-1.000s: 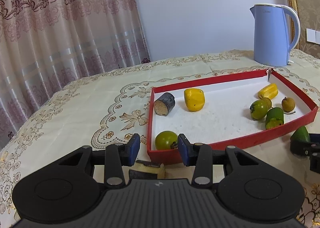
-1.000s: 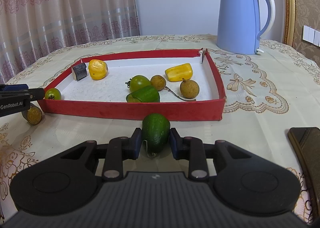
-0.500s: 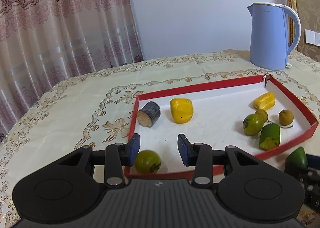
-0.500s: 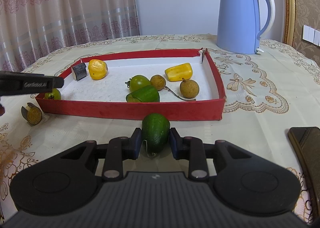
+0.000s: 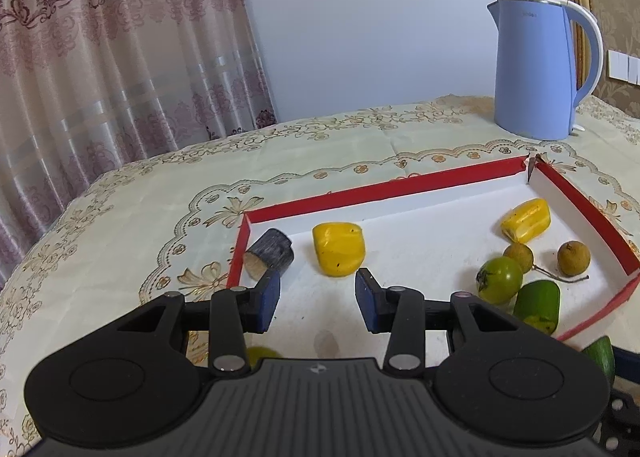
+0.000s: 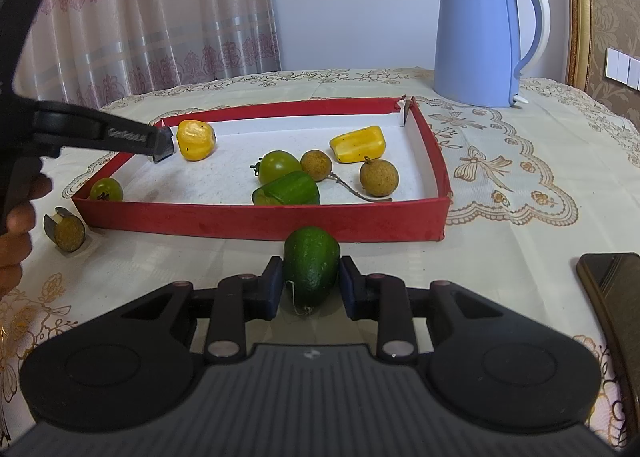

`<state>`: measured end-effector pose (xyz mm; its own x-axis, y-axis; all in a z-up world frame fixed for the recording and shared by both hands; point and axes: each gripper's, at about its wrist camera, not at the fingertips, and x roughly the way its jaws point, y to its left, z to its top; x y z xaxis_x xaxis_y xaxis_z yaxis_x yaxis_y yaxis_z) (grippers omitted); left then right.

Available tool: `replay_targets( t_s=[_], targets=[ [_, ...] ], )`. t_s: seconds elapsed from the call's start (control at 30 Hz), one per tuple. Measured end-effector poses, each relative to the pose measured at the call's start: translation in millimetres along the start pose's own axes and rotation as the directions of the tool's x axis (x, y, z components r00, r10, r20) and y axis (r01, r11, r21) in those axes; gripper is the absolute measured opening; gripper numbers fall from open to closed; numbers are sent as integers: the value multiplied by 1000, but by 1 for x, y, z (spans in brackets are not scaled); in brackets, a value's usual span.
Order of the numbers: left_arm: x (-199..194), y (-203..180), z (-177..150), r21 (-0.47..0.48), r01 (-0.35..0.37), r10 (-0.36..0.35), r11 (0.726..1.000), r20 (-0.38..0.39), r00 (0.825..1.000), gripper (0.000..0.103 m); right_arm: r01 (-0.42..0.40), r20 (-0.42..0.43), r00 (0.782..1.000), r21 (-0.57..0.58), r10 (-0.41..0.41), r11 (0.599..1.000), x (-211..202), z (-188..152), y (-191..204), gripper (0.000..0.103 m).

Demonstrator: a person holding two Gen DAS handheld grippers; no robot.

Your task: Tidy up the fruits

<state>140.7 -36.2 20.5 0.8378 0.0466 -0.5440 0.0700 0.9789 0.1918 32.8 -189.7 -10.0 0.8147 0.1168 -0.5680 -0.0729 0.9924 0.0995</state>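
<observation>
A red tray (image 6: 260, 219) with a white floor holds two yellow pieces (image 6: 196, 139) (image 6: 357, 144), a green tomato (image 6: 279, 165), two brown longans (image 6: 378, 177), a cut green piece (image 6: 287, 189) and a small green tomato (image 6: 106, 189). My right gripper (image 6: 312, 281) is shut on a dark green fruit (image 6: 312, 271) on the cloth just in front of the tray. My left gripper (image 5: 316, 303) hangs open and empty over the tray's left part, near a dark cane piece (image 5: 270, 255) and a yellow piece (image 5: 339, 248). Another cane piece (image 6: 66, 231) lies outside the tray's left corner.
A blue kettle (image 6: 480, 37) stands behind the tray at the right. A dark phone (image 6: 612, 297) lies on the cloth at the right edge. A person's hand (image 6: 16, 225) shows at the left. A curtain hangs behind the table.
My left gripper has moved forward from outside the tray's near-left corner to over its floor, still open. The right gripper and its fruit have not moved.
</observation>
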Motion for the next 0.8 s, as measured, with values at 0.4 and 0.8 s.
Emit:
replay_targets(
  t_s=[0.4, 0.8],
  targets=[
    [26, 0, 27, -20, 24, -24, 1000, -20, 1000, 41, -2, 0, 1000, 2, 2, 1000, 0, 0, 0, 29],
    [51, -18, 38, -22, 121, -122, 992, -54, 991, 41, -8, 0, 1000, 7, 8, 1000, 0, 0, 1, 30]
  ],
)
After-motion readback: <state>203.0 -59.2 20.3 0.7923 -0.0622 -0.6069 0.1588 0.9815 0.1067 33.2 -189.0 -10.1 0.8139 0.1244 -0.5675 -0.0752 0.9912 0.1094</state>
